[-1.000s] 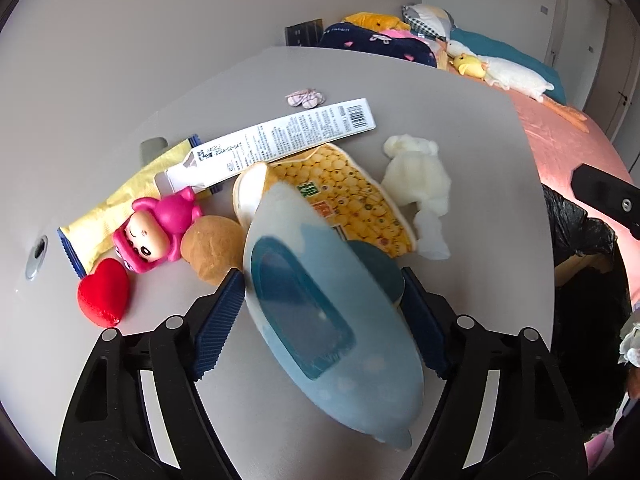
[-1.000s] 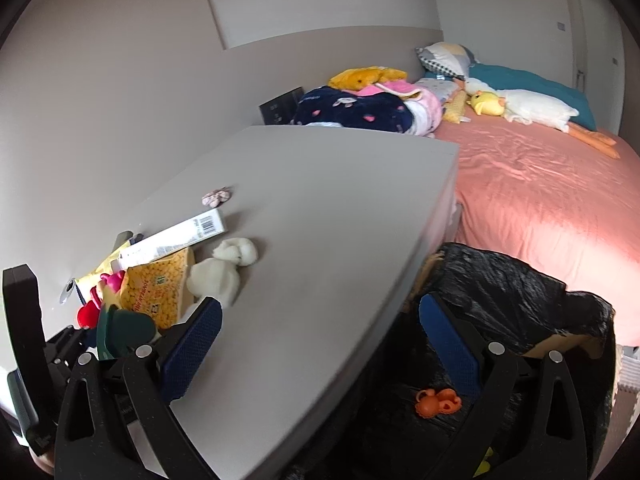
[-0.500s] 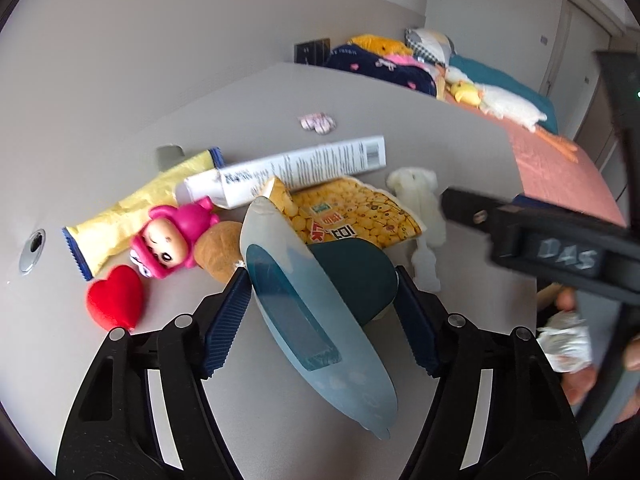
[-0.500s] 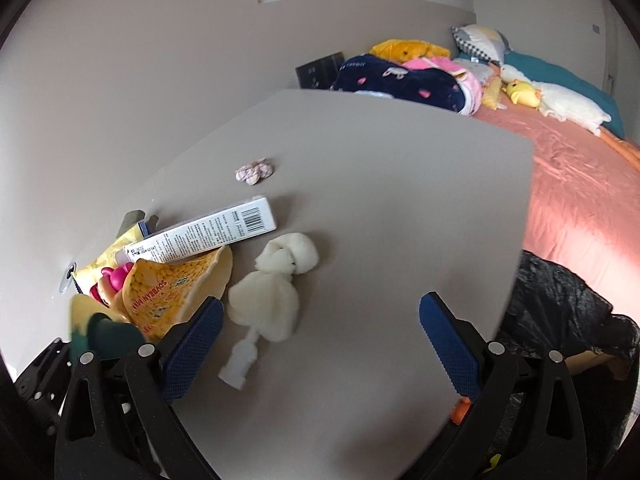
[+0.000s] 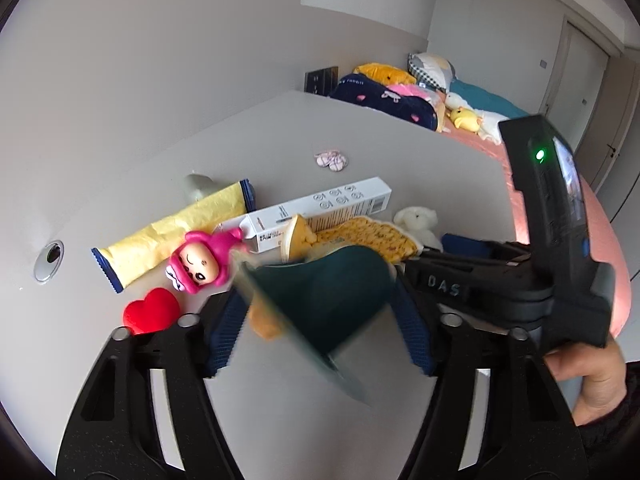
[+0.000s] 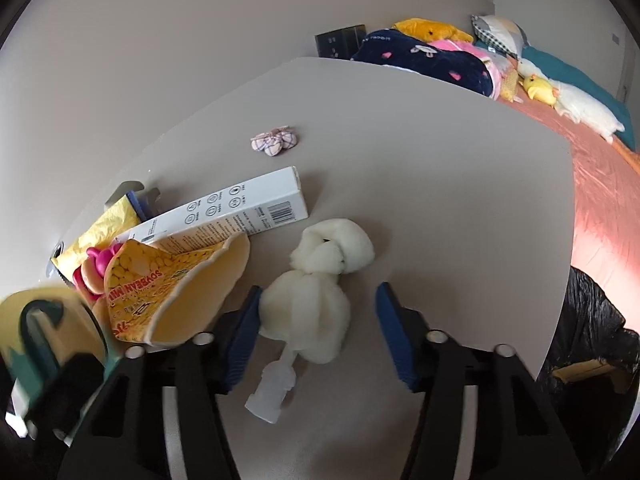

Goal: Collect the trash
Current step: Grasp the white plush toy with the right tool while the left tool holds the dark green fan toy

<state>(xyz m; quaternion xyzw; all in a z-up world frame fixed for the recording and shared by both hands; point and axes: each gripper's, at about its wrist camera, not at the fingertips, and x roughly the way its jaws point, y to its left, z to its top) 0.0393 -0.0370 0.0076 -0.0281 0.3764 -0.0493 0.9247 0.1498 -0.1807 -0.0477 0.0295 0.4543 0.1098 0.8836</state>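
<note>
We are looking at a smooth matt grey table (image 6: 420, 152) bearing a fluffy white plush toy (image 6: 308, 312), a glossy printed cup (image 6: 168, 292), a white cardboard box (image 6: 224, 212) and a crinkled yellow wrapper (image 5: 172, 236).

A home bedroom is showing here: a bed with a salmon-pink sheet (image 6: 600, 184) is lying at three o'clock, plush toys and folded clothes (image 6: 424, 56) are piling up at one o'clock, and a grey worktop (image 6: 420, 152) is standing against the plain wall.
</note>
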